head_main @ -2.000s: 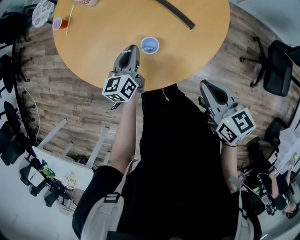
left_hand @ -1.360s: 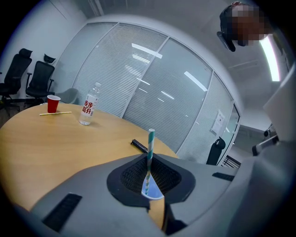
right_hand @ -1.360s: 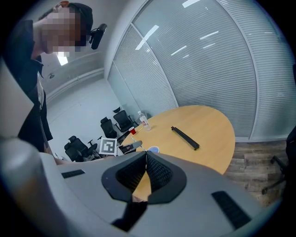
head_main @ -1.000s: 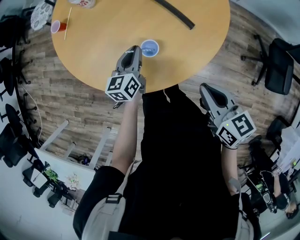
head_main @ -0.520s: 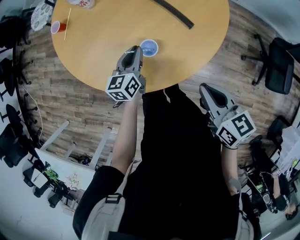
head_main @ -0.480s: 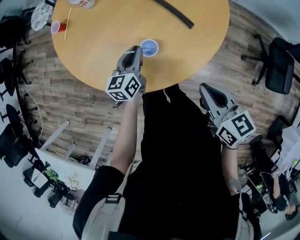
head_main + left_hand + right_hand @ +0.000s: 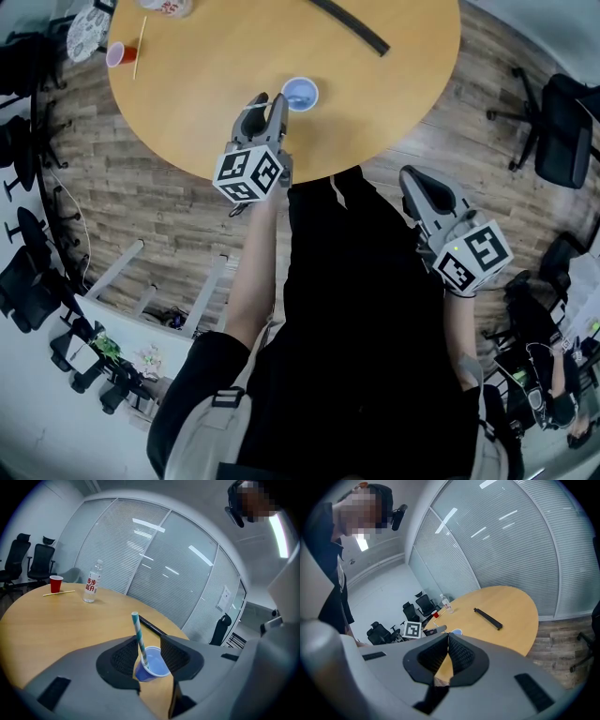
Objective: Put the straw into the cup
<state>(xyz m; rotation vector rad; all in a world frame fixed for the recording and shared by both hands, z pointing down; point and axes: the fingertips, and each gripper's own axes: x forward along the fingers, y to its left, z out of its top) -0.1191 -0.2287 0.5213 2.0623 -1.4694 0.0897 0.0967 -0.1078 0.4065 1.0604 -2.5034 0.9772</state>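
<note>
A small blue cup (image 7: pixel 154 670) stands on the round wooden table (image 7: pixel 206 84), close to its near edge. A teal-and-white striped straw (image 7: pixel 138 634) stands in the cup and leans to the left. My left gripper (image 7: pixel 149 641) sits just short of the cup; its jaws have just been opening and now stand open on either side of the straw, no pad pressing it. From the head camera the cup (image 7: pixel 300 93) lies right of the left gripper (image 7: pixel 266 101). My right gripper (image 7: pixel 448 639) is shut and empty, held off the table beside the person's body (image 7: pixel 410 172).
At the table's far left stand a red cup (image 7: pixel 116 54) and a thin wooden stick (image 7: pixel 138 43), with a water bottle (image 7: pixel 92 581) near them. A long black bar (image 7: pixel 349 25) lies at the far side. Office chairs (image 7: pixel 562 131) stand on the wood floor.
The left gripper's jaws have spread apart and let go of the straw, which now stands in the cup. Neither hand has shifted.
</note>
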